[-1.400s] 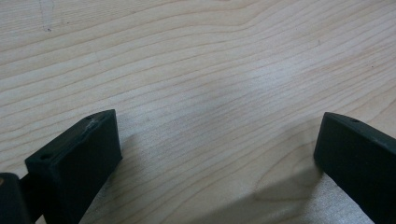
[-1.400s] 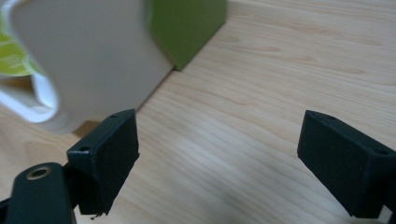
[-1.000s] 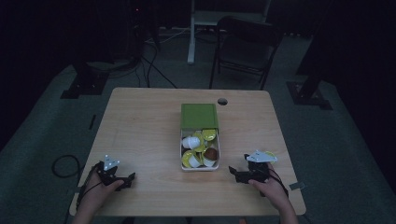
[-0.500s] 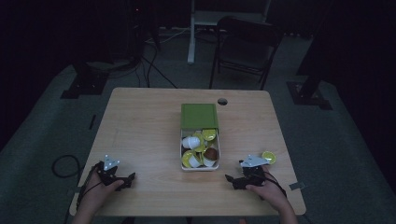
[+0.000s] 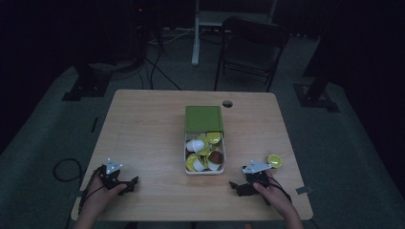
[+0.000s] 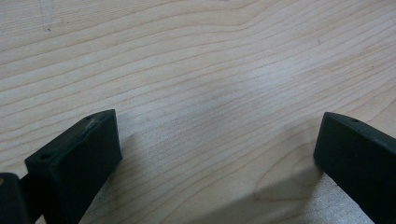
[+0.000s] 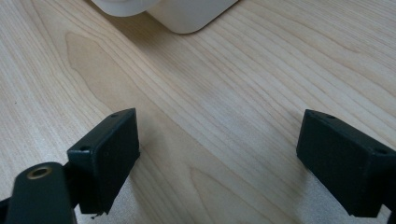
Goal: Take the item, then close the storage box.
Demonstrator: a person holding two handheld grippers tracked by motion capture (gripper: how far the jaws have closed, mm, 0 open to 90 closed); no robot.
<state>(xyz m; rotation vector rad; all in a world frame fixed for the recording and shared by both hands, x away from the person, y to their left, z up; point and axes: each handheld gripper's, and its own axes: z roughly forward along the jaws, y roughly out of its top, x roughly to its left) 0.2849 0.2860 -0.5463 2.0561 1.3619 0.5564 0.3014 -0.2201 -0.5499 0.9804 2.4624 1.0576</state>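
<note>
Nearest the person, both claws rested low on the bench with jaws spread wide and empty — the left claw (image 5: 130, 182) well off to one side, the right claw (image 5: 235, 187) just short of a loose yellow capsule (image 5: 274, 161), seemingly set aside. Farther on stood the white tray (image 5: 204, 170) of yellow, white and brown capsules — its green lid (image 5: 204, 119) slid back, probably for unloading.

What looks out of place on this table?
One yellow capsule lies alone on the table, right of the box that holds the other capsules, just beyond the right tongs. Both tongs are open and empty.
</note>
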